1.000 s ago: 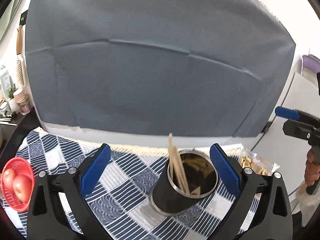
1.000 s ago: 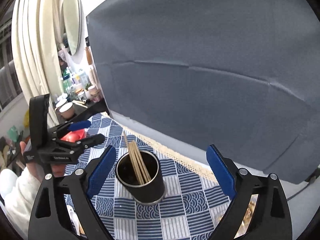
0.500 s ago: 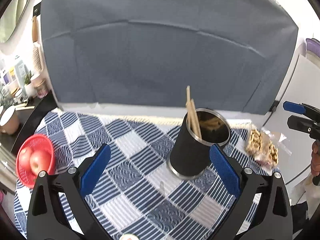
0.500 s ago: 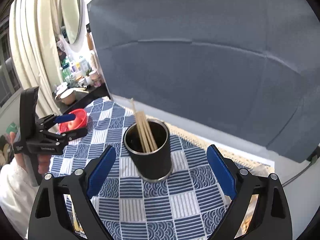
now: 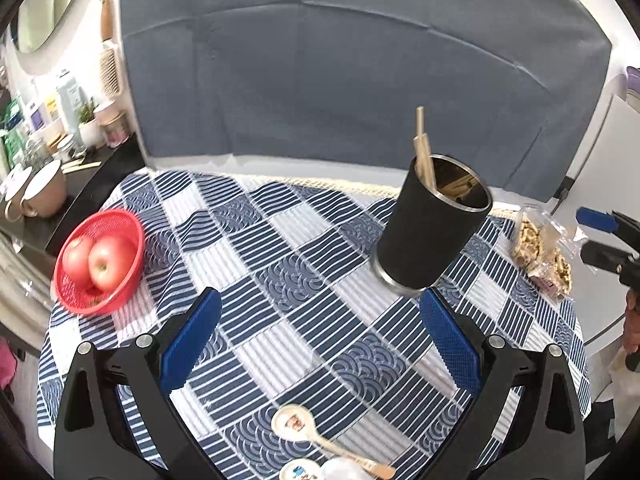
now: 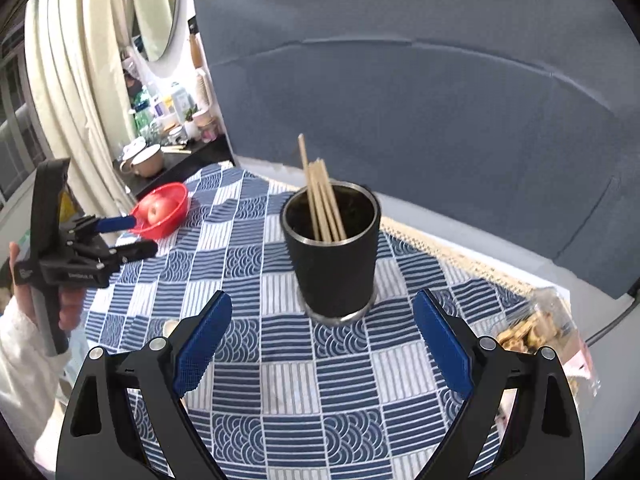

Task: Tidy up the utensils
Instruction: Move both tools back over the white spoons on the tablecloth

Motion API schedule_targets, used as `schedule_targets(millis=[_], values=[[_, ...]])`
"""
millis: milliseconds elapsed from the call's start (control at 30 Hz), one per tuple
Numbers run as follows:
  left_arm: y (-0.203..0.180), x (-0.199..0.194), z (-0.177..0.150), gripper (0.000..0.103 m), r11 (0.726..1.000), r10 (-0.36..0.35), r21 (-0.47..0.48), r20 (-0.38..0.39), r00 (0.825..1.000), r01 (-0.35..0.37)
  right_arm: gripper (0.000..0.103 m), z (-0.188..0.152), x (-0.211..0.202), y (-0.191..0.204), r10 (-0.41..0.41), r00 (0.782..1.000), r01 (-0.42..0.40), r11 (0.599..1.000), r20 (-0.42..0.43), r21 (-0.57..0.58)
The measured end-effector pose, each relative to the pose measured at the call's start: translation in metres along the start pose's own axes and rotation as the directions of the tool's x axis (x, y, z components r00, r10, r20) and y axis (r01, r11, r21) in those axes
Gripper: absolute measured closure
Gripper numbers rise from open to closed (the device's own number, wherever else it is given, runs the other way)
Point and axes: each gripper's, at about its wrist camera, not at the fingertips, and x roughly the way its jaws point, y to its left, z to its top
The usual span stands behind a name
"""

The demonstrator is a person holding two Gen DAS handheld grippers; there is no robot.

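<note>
Both grippers spread wide, empty: left gripper (image 5: 320,336), right gripper (image 6: 322,336). Black utensil cup (image 6: 332,256) with chopsticks (image 6: 320,200) upright on checkered tablecloth (image 6: 304,392); ceramic spoons (image 5: 304,426) near the left gripper.

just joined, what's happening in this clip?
A person holds a gripper in each hand over a table with a blue checked cloth. Both the left gripper and the right gripper have their jaws wide open and hold nothing. A black cup stands upright with chopsticks already in it. Spoons lie on the cloth near the left gripper, not yet picked up. A red basket of apples sits aside.
</note>
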Motion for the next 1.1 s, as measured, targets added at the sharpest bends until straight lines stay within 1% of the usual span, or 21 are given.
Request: schedule_targets(millis=[33,67,133,200,267,400,600,833,967,1033,1100], values=[[0.002,0.001,-0.004,0.006,1.000,0.022,-0.004,-0.007,1.000,-0.022,0.015,-0.004,0.001,0.003,0.005,1.000,-0.005,1.000,-0.008,0.004],[0.003,0.001,-0.007,0.006,1.000,0.030,-0.005,-0.012,0.999,-0.030,0.015,-0.008,0.003,0.005,0.005,1.000,-0.005,1.000,-0.015,0.005],[0.005,0.003,-0.015,0.006,1.000,0.021,0.001,-0.035,0.999,-0.021,0.015,-0.015,0.005,0.010,-0.004,1.000,0.004,1.000,-0.023,0.006],[0.006,0.005,-0.021,0.006,0.999,0.029,0.018,-0.049,0.998,-0.029,0.015,-0.023,0.006,0.016,-0.007,1.000,0.007,1.000,-0.029,0.007],[0.007,0.005,-0.028,0.006,0.999,0.031,0.036,-0.049,0.998,-0.029,0.015,-0.032,0.010,0.022,-0.011,0.999,0.011,1.000,-0.042,0.009],[0.015,0.006,-0.041,0.006,0.999,0.002,0.034,-0.070,0.998,0.001,0.015,-0.044,0.014,0.035,-0.030,0.998,0.030,1.000,-0.059,0.005],[0.022,0.005,-0.054,0.006,0.998,-0.011,0.062,-0.092,0.996,0.016,0.015,-0.059,0.018,0.059,-0.040,0.993,0.037,0.999,-0.107,-0.025],[0.038,0.012,-0.061,0.006,0.996,-0.045,0.074,-0.133,0.990,0.055,0.015,-0.075,0.030,0.091,-0.051,0.986,0.040,0.997,-0.161,-0.068],[0.045,0.021,-0.063,0.006,0.987,-0.095,0.111,-0.161,0.982,0.114,0.015,-0.082,0.042,0.104,-0.063,0.980,0.055,0.997,-0.187,-0.045],[0.049,0.031,-0.064,0.006,0.983,-0.120,0.115,-0.203,0.972,0.145,0.015,-0.086,0.048,0.109,-0.082,0.974,0.080,0.997,-0.209,-0.017],[0.048,0.039,-0.067,0.006,0.977,-0.138,0.124,-0.243,0.960,0.172,0.015,-0.091,0.053,0.112,-0.079,0.969,0.085,0.996,-0.234,0.017]])
